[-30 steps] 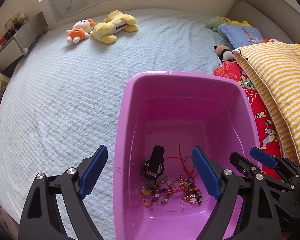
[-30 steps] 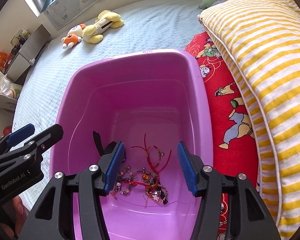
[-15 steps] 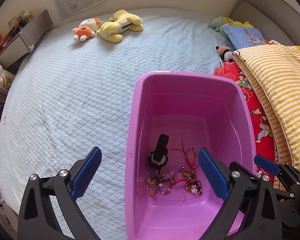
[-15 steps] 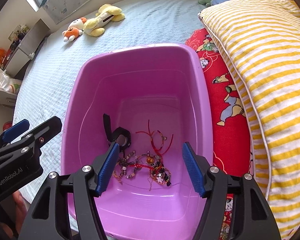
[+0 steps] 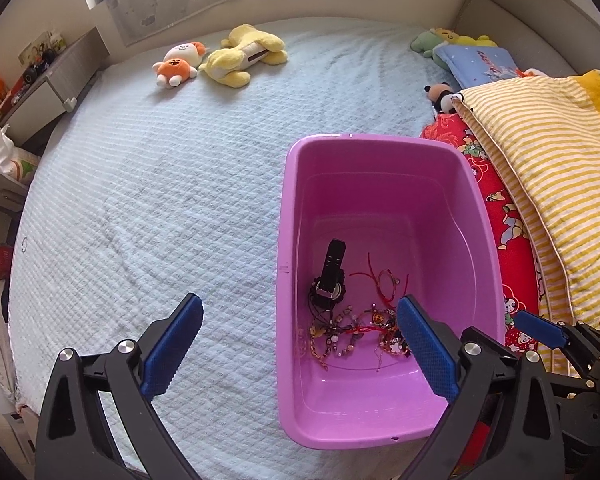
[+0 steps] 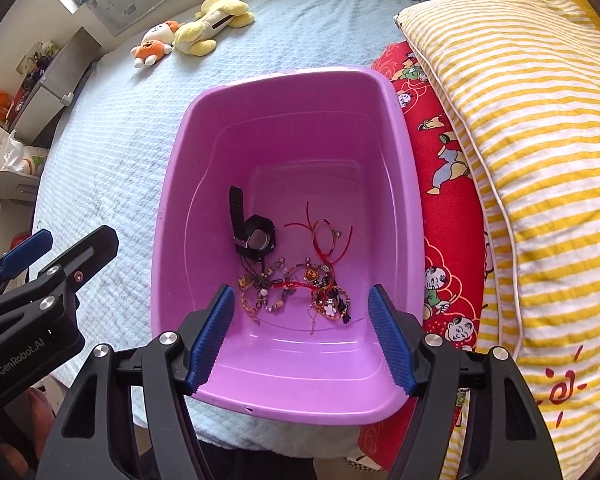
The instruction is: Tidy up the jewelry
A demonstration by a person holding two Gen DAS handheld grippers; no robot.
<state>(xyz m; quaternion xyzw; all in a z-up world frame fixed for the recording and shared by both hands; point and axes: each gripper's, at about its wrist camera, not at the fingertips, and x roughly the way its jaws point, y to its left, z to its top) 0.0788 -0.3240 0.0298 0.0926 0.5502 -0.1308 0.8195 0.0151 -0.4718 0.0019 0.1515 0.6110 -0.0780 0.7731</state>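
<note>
While held above the near edge of the bed (image 5: 148,200), with the left gripper (image 5: 300,344) spread wide and empty: left finger (image 5: 172,350) over the bedspread, right finger (image 5: 426,350) over the near right of the tub (image 5: 284,280). Farther left, at the room's edge, a shelf (image 5: 40,92) with small clutter and a white bag (image 5: 4,156). At the far side of the bed, an orange-and-white plush (image 5: 178,62) touching a yellow plush (image 5: 244,56).

Right of the open bedspread, the purple tub, upright, long side running away from the cameras. On its floor, toward the near end, all the jewelry: at left a black watch (image 6: 252,232) lying with its strap (image 6: 237,204) pointing away; just right of it a red cord bracelet (image 6: 324,236) with loose ends; nearer, a tangle of beaded bracelets (image 6: 296,288), touching one another, too knotted to count. Far half of the floor bare.

Over the tub's near rim, the right gripper (image 6: 300,336), likewise parted and holding nothing, both pads (image 6: 210,340) above the near wall, clear of the jewelry. In the right view, the left tool's body at lower left, beside the tub and apart from it.

Right of the tub and pressed against its long wall, a red cartoon-print cloth (image 6: 444,184), under a yellow-striped quilt (image 6: 540,140). Beyond these, near the headboard, a panda toy (image 5: 440,98), a blue pillow (image 5: 480,62) and a green plush (image 5: 428,38).
</note>
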